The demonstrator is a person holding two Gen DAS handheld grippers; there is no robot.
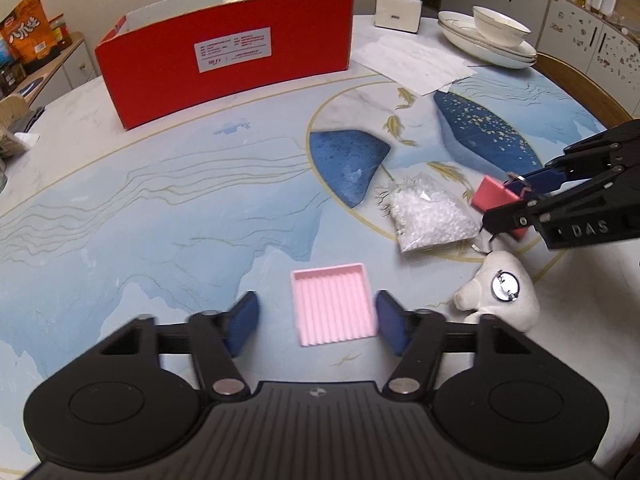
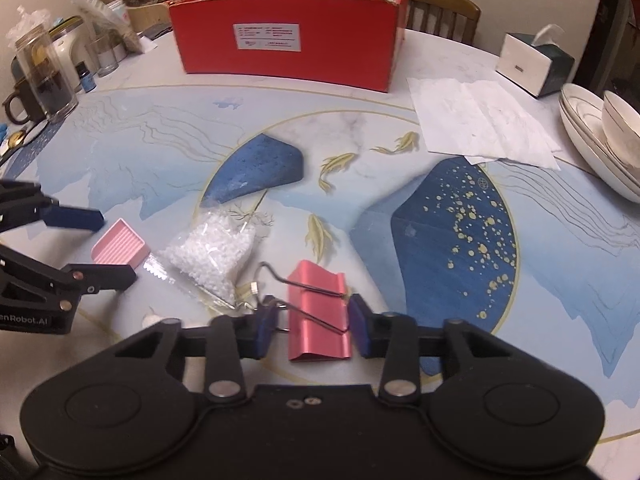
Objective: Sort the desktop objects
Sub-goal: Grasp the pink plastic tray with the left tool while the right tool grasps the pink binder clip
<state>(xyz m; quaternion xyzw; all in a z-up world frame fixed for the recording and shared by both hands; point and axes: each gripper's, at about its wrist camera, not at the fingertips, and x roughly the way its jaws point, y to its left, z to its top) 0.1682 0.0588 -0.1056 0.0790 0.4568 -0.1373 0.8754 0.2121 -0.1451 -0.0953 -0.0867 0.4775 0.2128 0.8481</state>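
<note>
We are seeing the red box [image 2: 288, 36] standing far ahead of both grippers on the counter [image 1: 160, 208]. Our left hand-held gripper [image 1: 316, 320] is hanging released around the pink tray [image 1: 334, 306]. Our right hand-held gripper [image 2: 312, 326] is straddling the pink binder clip [image 2: 318, 312], fingers unclenched, with the bag of white beads [image 2: 212, 252] just ahead-left.

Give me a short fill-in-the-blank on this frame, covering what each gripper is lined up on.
1. The left gripper has its open jaws on either side of the pink ____.
2. The right gripper straddles a pink binder ____.
3. The bag of white beads lies between those two pink items, on the ____.
4. The box at the far side is ____ in colour.

Missing words: tray; clip; table; red
</note>
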